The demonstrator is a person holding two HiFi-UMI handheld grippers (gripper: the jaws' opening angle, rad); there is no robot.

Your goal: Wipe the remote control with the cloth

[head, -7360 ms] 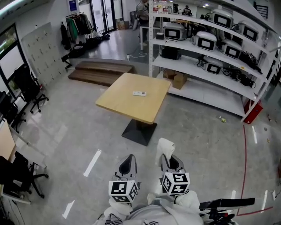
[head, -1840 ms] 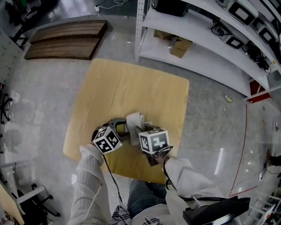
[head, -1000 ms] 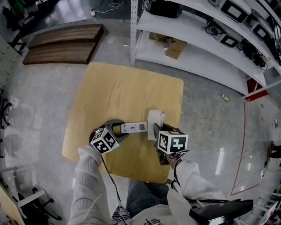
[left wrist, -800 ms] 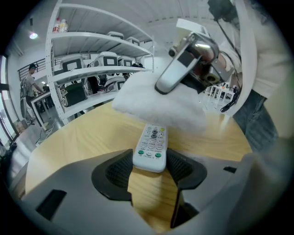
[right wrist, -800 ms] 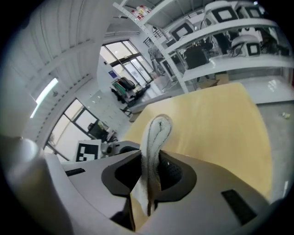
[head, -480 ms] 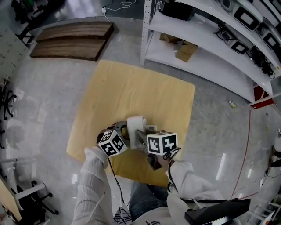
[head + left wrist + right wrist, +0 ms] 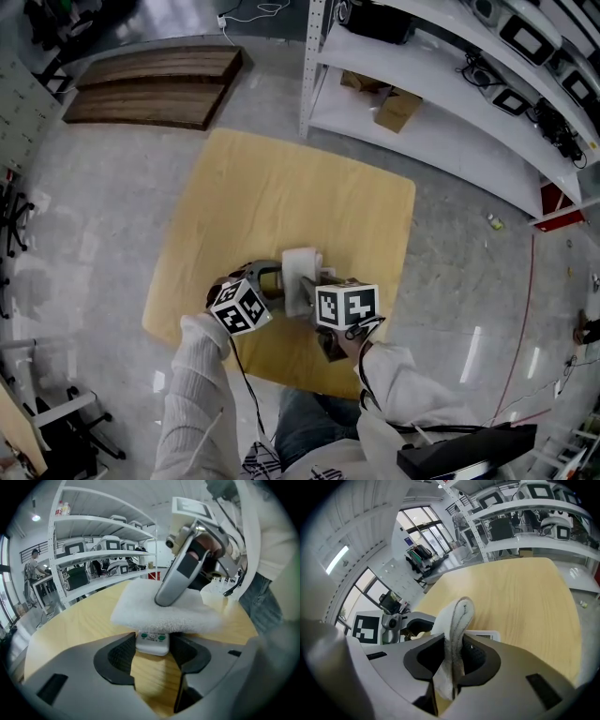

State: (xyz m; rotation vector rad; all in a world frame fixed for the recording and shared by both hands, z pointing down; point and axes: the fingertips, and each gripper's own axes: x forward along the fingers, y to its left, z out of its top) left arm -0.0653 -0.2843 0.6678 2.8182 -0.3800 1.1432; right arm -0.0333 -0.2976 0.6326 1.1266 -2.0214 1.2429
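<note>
**Fingers [image 7: 121,658] gripping the remote as the cloth is coming over it**

We are seeing the left gripper [image 7: 265,278] with its fingers closed on the near end of the remote [image 7: 152,646], pinning it flat on the table [image 7: 281,187] near the front edge. A second ago the cloth [image 7: 140,609] was sitting off to the right of the remote. Now it is lying across it, covering all but that near end. The right gripper [image 7: 452,654] is holding the cloth pinched tight between its fingers [image 7: 480,654] and pressing it down. We are judging that a wiping stroke is under way.

A low wooden platform [image 7: 150,89] is lying on the floor at far left. Shelving [image 7: 441,122] with a cardboard box [image 7: 397,108] is standing at right, well apart from the work. Nothing is blocking the cloth except the left fingers themselves, which are covering the end they hold. We are expecting that part to need a changed grip.
</note>
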